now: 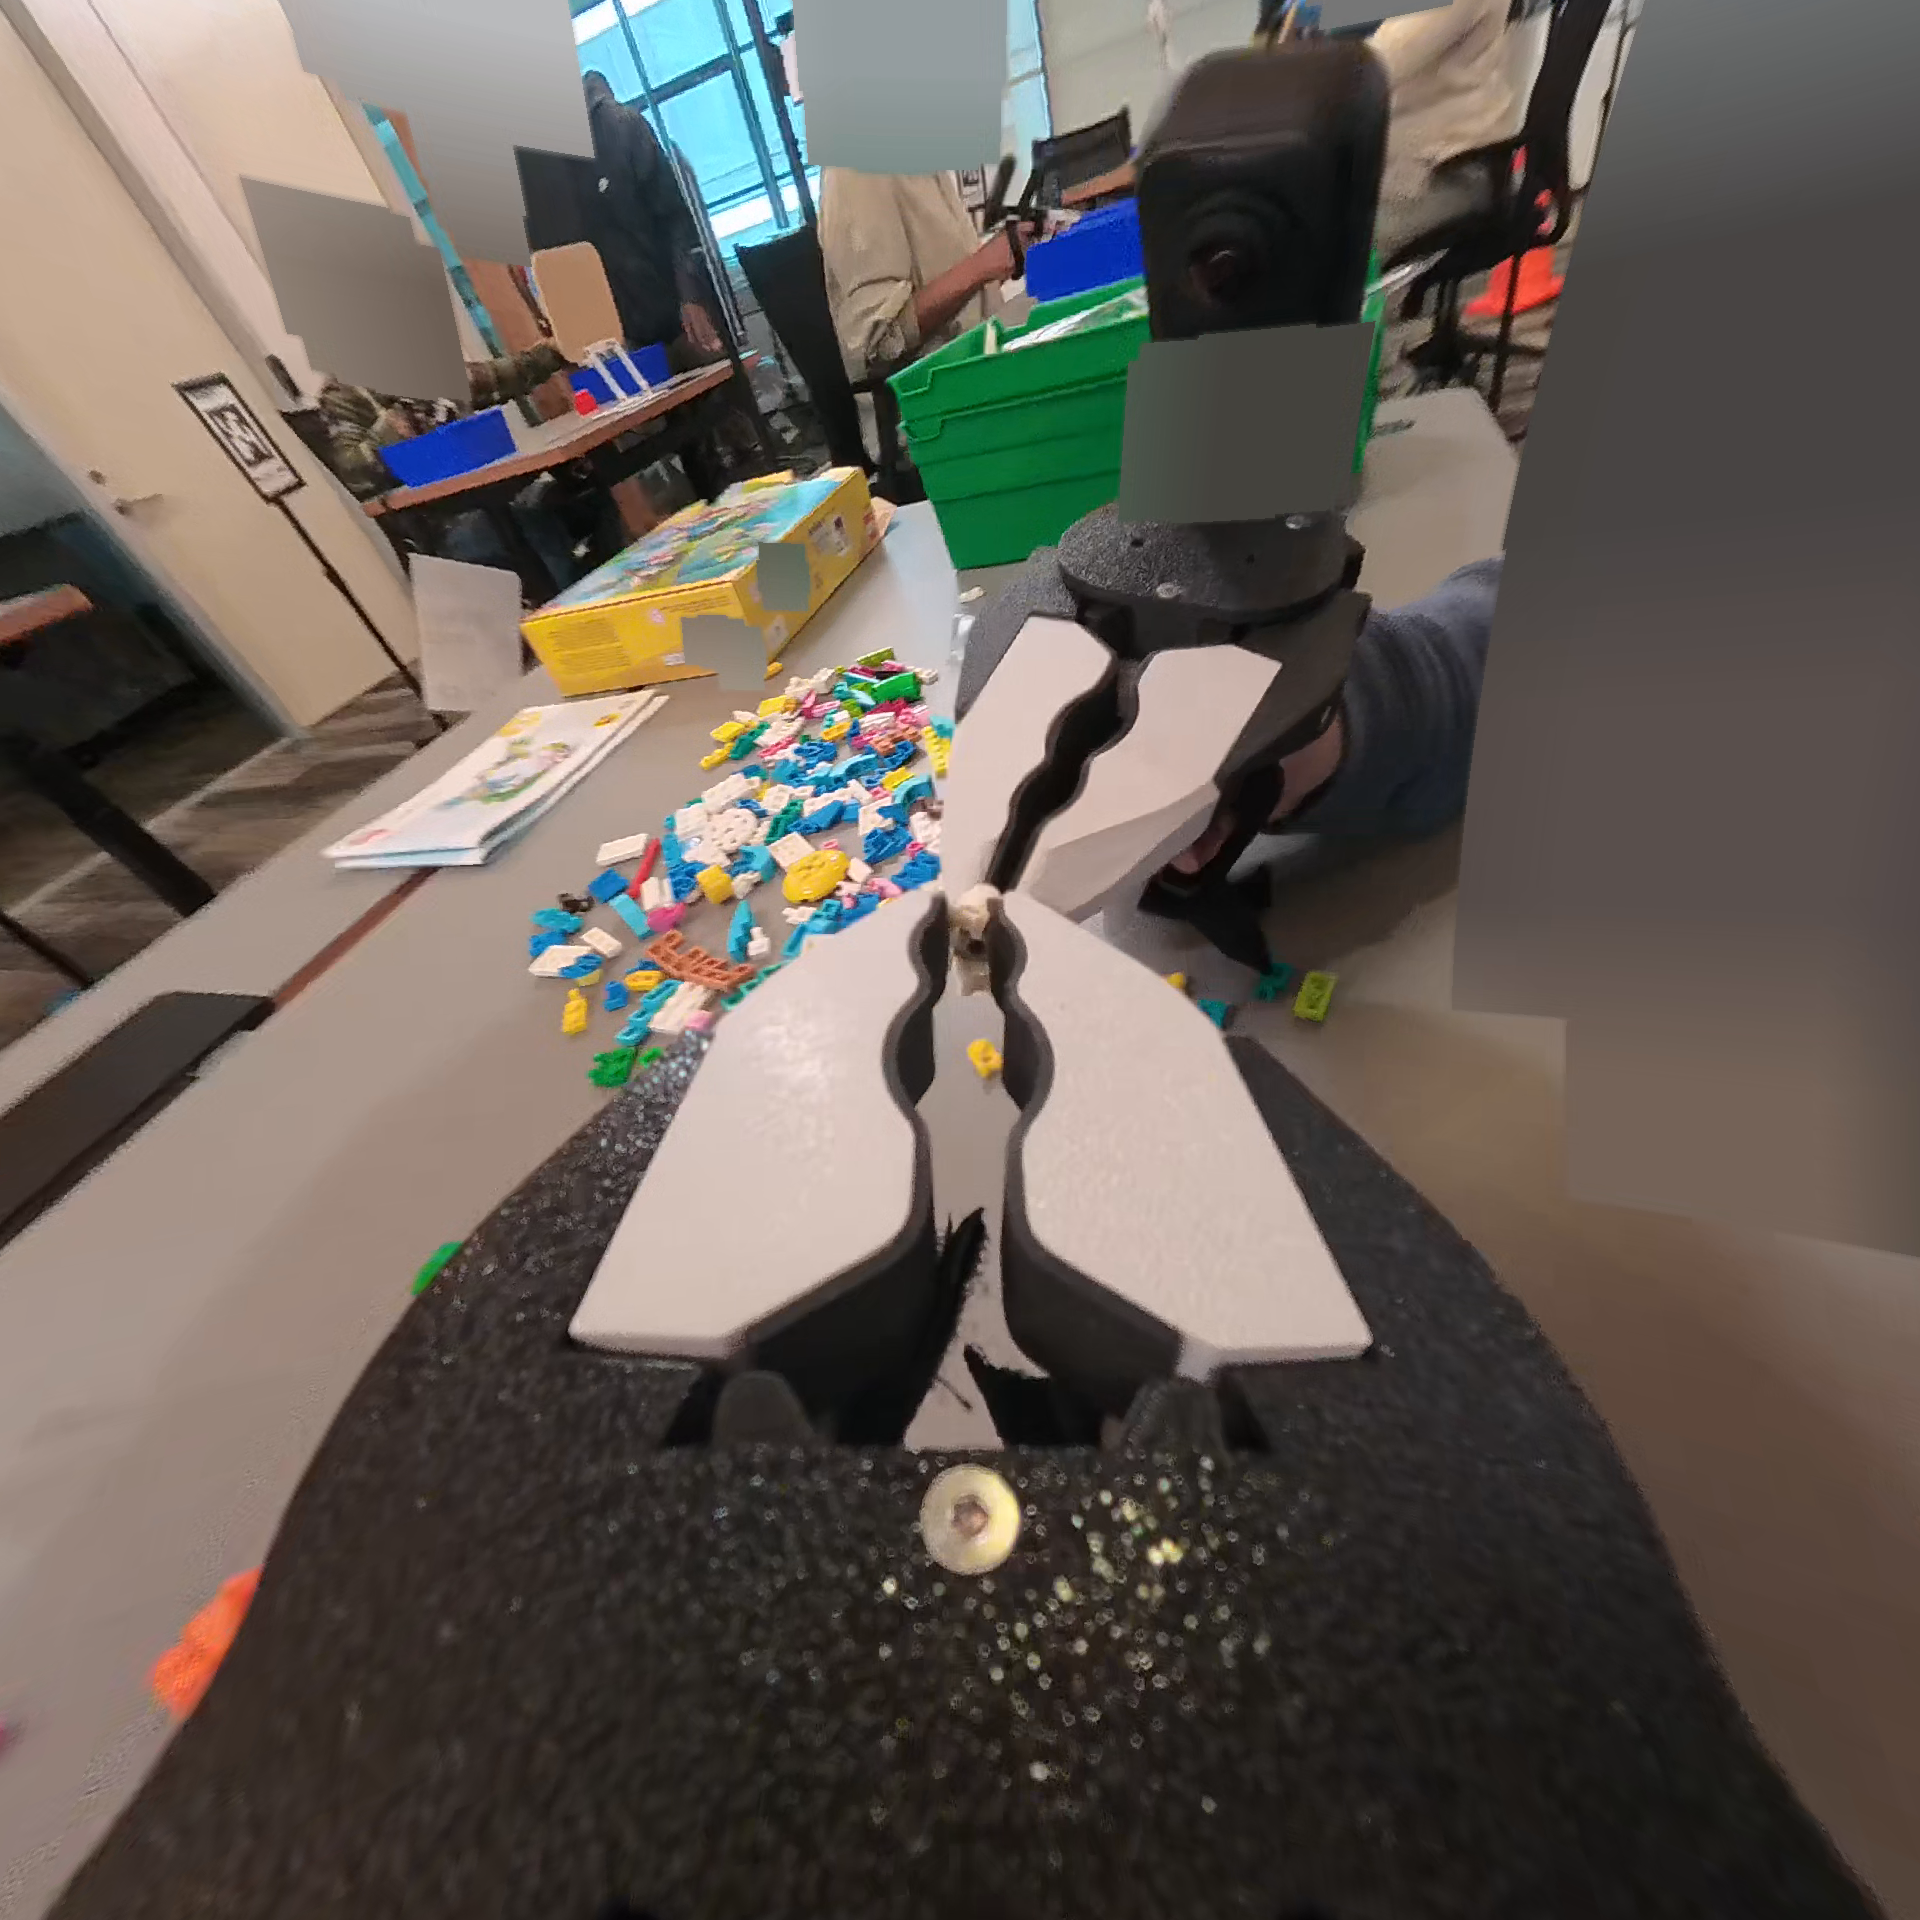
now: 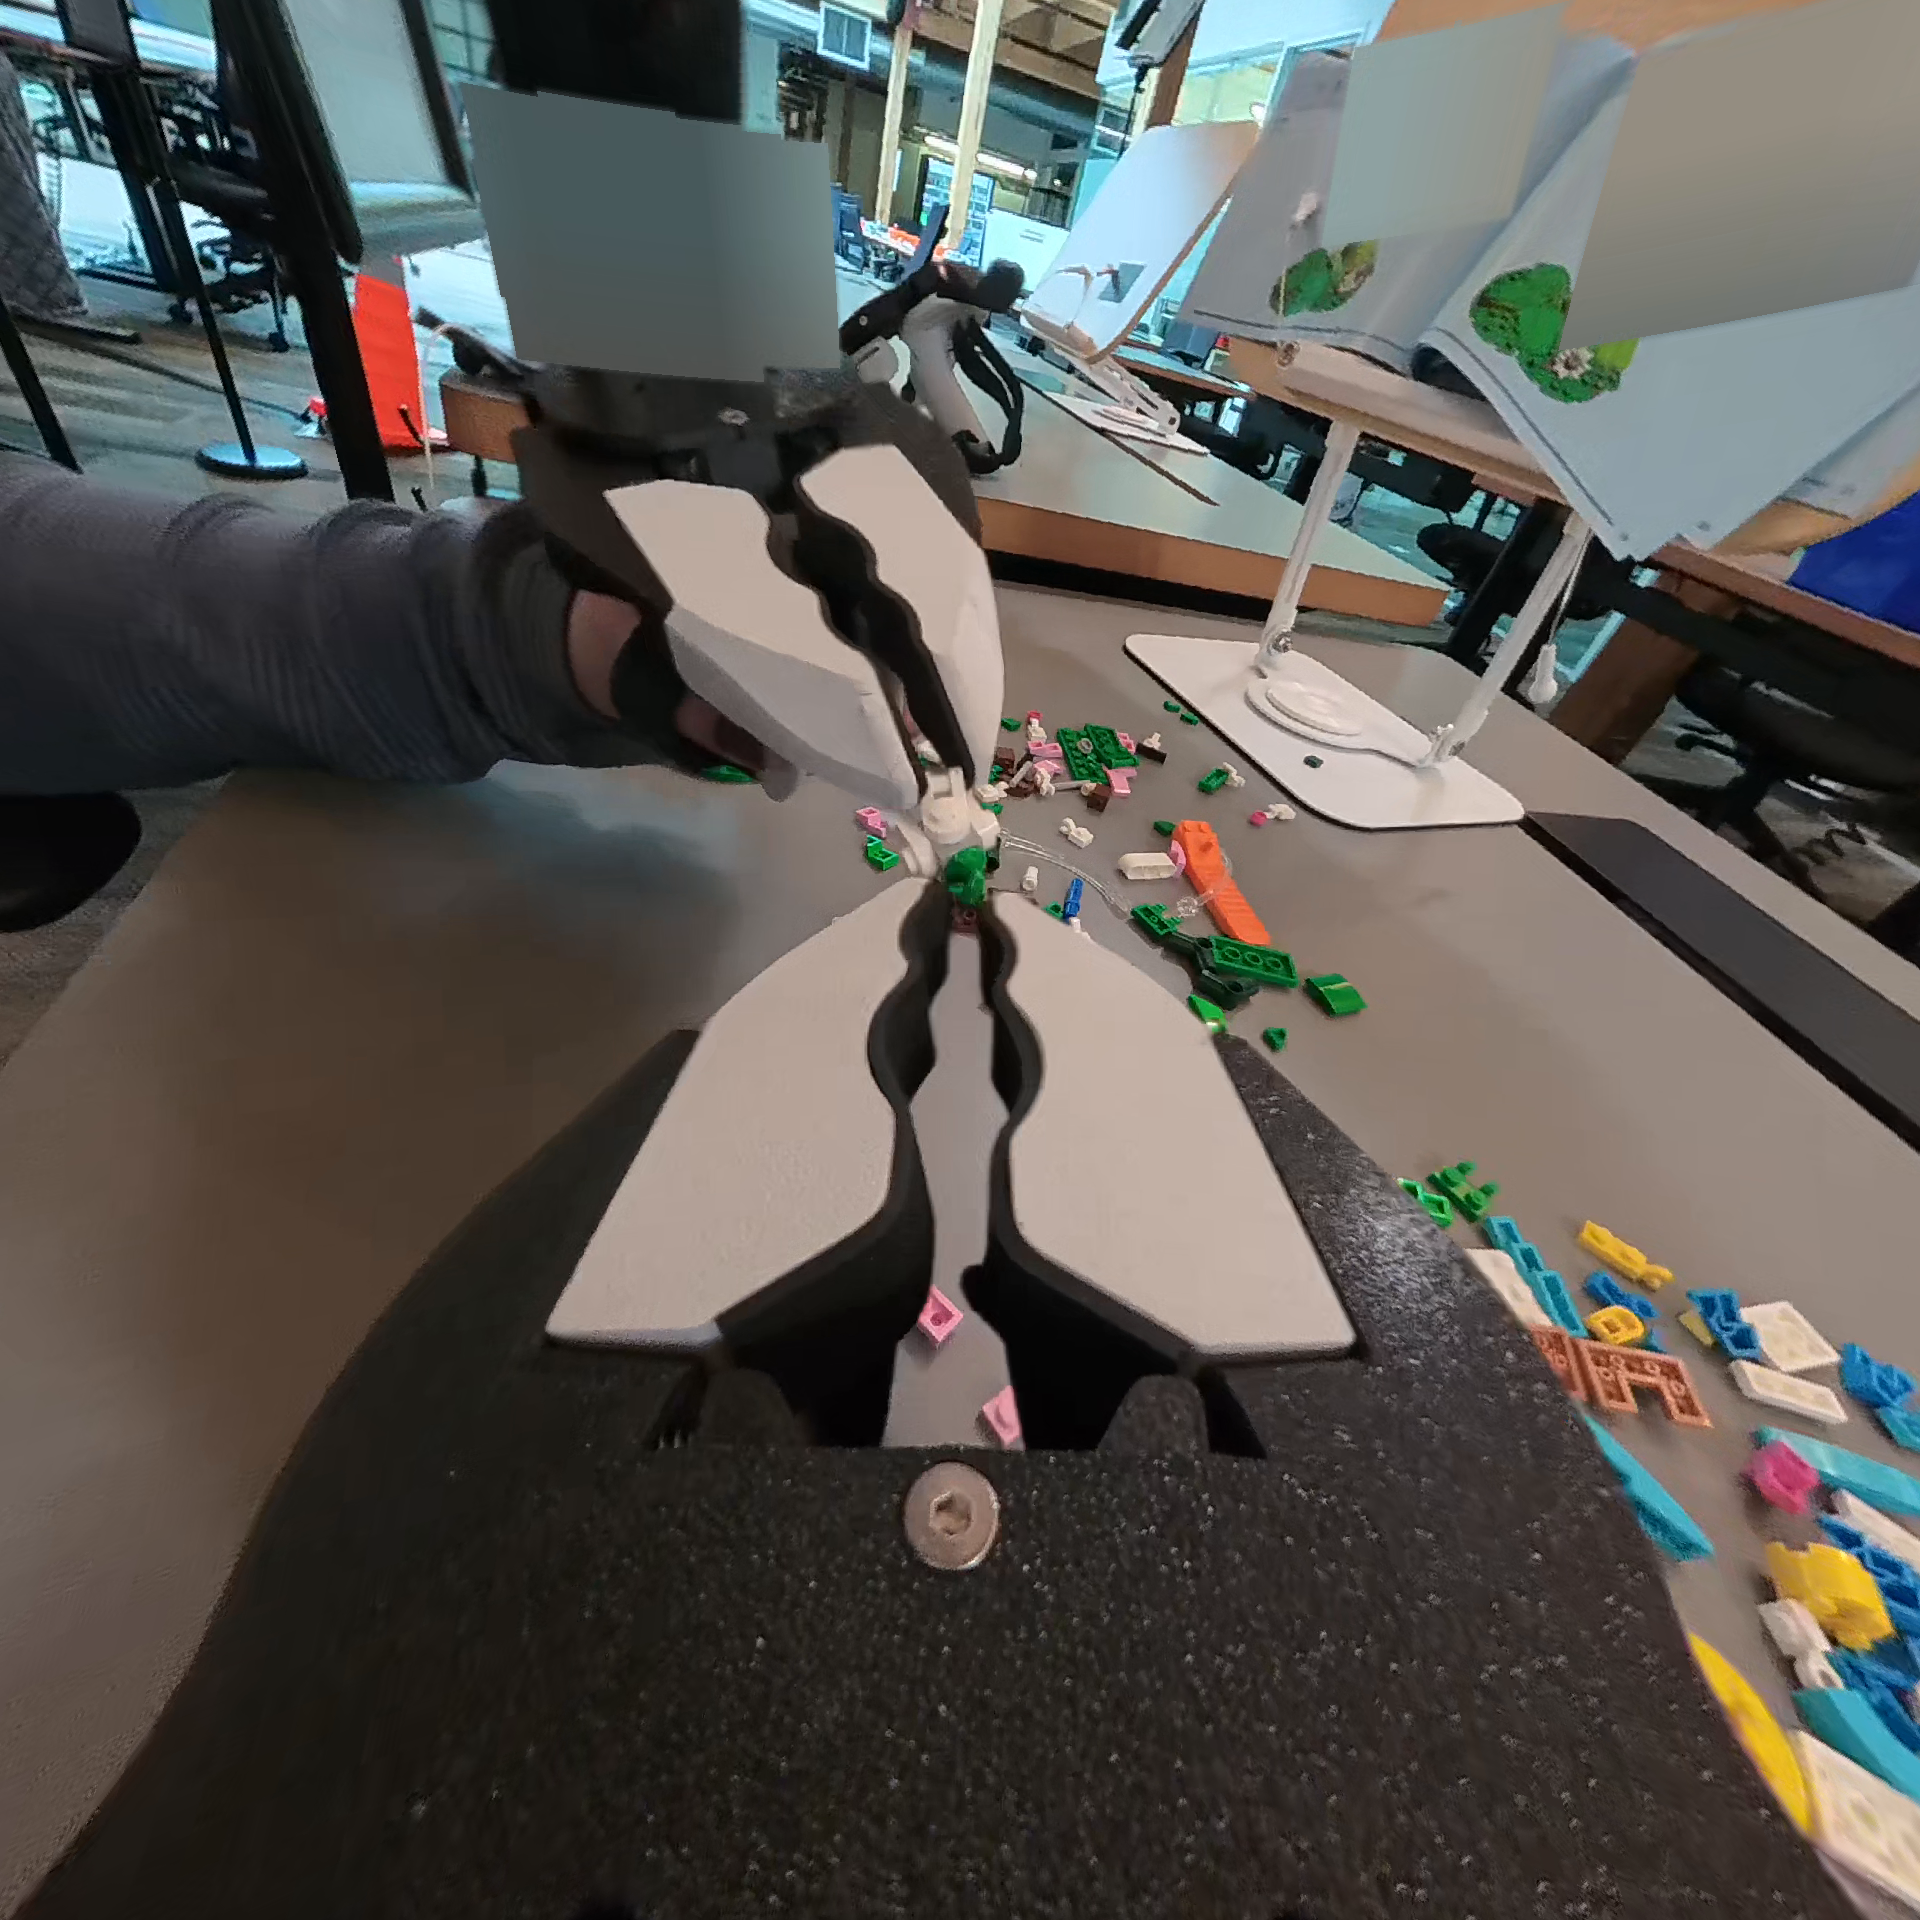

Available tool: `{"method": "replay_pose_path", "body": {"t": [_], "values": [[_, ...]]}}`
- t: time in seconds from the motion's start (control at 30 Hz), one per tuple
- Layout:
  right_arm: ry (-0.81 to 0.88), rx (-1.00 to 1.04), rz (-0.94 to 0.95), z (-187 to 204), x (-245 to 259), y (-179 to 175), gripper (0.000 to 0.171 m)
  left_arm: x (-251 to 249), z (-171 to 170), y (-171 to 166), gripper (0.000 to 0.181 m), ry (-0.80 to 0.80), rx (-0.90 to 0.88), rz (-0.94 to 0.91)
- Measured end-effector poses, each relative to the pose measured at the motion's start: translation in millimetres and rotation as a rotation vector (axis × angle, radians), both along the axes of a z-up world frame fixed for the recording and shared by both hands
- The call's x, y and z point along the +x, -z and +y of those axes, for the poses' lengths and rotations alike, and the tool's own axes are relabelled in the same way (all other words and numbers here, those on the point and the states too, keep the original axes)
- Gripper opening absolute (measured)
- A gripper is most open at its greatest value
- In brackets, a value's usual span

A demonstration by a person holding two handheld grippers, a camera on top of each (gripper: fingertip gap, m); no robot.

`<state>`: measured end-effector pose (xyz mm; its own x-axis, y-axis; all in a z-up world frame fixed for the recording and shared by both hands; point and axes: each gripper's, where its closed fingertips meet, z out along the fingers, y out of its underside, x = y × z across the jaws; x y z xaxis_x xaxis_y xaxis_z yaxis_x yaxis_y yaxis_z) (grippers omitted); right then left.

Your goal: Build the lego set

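Now pinching tip to tip above the table point(image 2: 416, 935): left gripper point(image 1: 968, 928) closed on white piece point(image 1: 972, 914); right gripper point(image 2: 966, 902) closed on green piece point(image 2: 968, 871); risks slipping, dropping into loose bricks point(image 1: 790, 821).

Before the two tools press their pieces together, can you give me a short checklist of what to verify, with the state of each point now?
1. Left tool holds the white piece: ok, shut on it at the tips.
2. Right tool holds the green piece: ok, pinched at the tips.
3. The two pieces meet: ok, the white one touches the green one, tip to tip.
4. Studs lined up: cannot tell, the joint is too small to see.
5. Pieces clear of the table: cannot tell from these angles.
6. Instruction book in sight: ok, open on its stand.
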<state>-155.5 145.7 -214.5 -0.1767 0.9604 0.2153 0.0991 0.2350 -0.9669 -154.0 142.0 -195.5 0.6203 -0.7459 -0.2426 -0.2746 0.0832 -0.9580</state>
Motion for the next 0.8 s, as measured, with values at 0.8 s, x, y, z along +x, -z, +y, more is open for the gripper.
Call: {"method": "replay_pose_path", "body": {"t": [0.8], "values": [[-0.186, -0.148, -0.007, -26.4, 4.3, -6.6, 0.019, 15.5, -15.8, -1.3, 0.007, 0.256, -0.277, -0.292]]}}
